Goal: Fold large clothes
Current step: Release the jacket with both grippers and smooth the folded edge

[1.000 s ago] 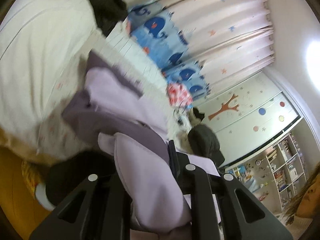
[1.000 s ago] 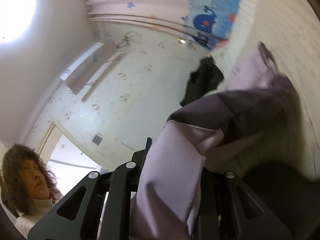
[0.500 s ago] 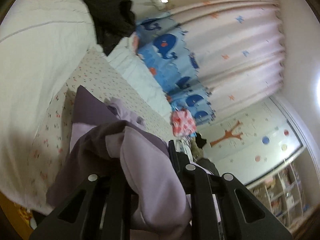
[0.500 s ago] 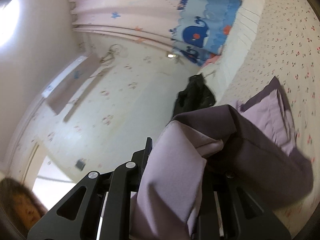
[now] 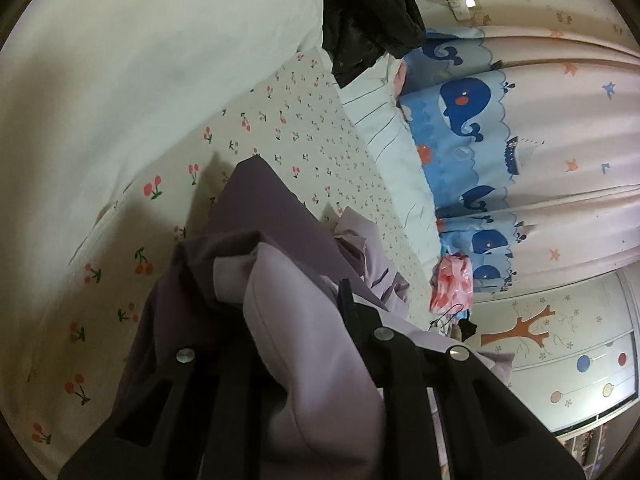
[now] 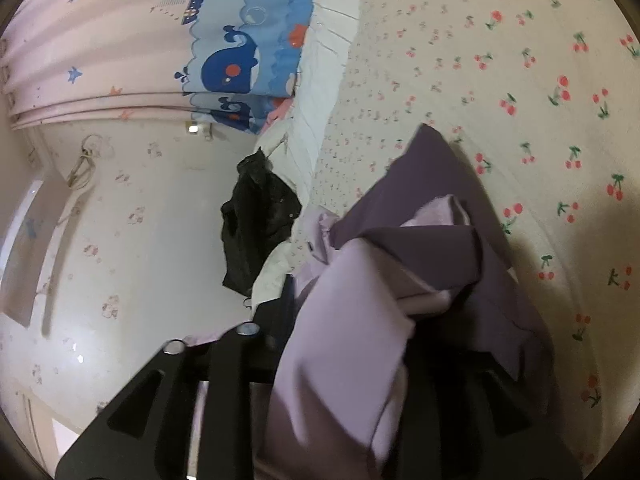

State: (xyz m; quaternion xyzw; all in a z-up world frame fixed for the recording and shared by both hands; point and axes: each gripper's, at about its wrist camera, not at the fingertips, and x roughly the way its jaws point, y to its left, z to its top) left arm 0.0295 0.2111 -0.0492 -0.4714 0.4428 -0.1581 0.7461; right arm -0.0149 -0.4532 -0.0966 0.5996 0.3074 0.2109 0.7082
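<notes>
Two wrist views look along black grippers over a bed. The sheet [image 5: 280, 120] is cream with small red cherries. A purple garment [image 5: 256, 216], dark on one face and pale lilac on the other, lies bunched on the sheet at the near edge and drapes back over both grippers.

The left gripper [image 5: 298, 320] has its jaws nearly together, clamped on a thick lilac fold that fills the gap between them.

In the right view the garment [image 6: 432, 240] rises in a dark peak over the sheet [image 6: 520, 60]. The right gripper [image 6: 352, 312] is opening its jaws; lilac cloth still lies between them and hides the right finger, so whether the pads still press on it cannot be told.

At the far side hang a pink curtain [image 5: 560, 140] with blue whales and a black garment [image 6: 256, 224] over the bed's edge.
</notes>
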